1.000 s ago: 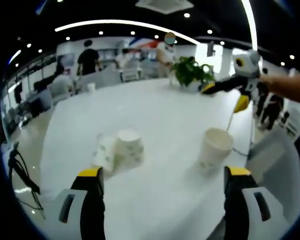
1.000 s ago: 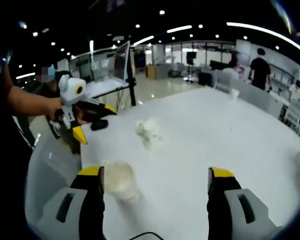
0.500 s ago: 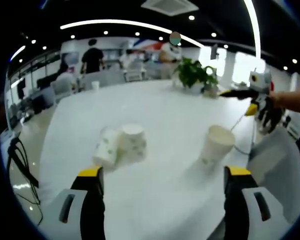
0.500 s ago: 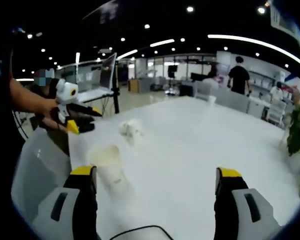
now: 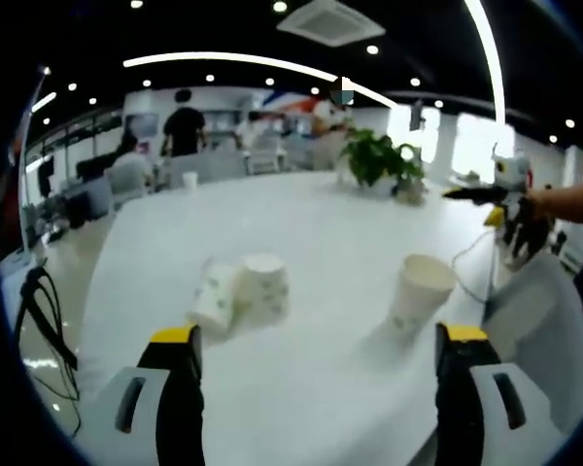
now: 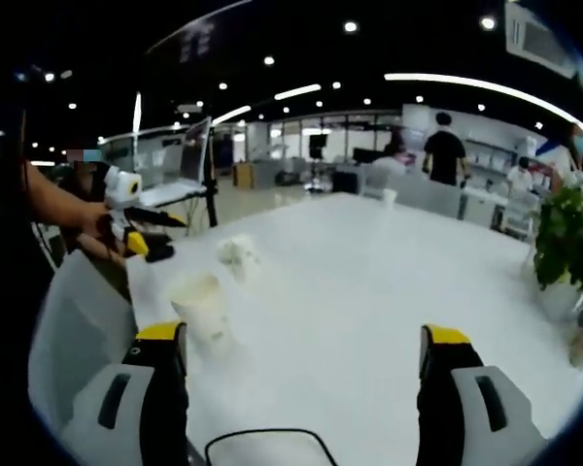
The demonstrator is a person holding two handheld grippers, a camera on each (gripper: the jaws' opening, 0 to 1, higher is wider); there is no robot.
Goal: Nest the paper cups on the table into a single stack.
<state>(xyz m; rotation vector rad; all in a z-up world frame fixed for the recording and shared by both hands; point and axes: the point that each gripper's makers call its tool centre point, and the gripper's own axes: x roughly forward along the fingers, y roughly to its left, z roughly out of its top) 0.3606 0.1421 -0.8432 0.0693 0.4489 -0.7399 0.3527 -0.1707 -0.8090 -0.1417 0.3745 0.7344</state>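
On the white table [image 5: 301, 223], two patterned white paper cups [image 5: 241, 291] lie touching at left; a third upright white paper cup [image 5: 418, 291] stands apart at right; light, thin-walled, easily crushed, best pinched gently at the rim; left tool [image 5: 316, 335] and right tool [image 6: 301, 335] both gape, empty.

table [image 5: 301, 223]: smooth white, slight sheen
upright cup [image 5: 420, 293]: matt white paper
tipped cups [image 5: 241, 291]: matt paper, faint green print
left gripper [image 5: 316, 340]: glossy yellow-black plastic tips

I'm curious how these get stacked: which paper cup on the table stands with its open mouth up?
The lone cup nearest the right gripper stands mouth up. The other two sit touching: one upside down, one tipped over.
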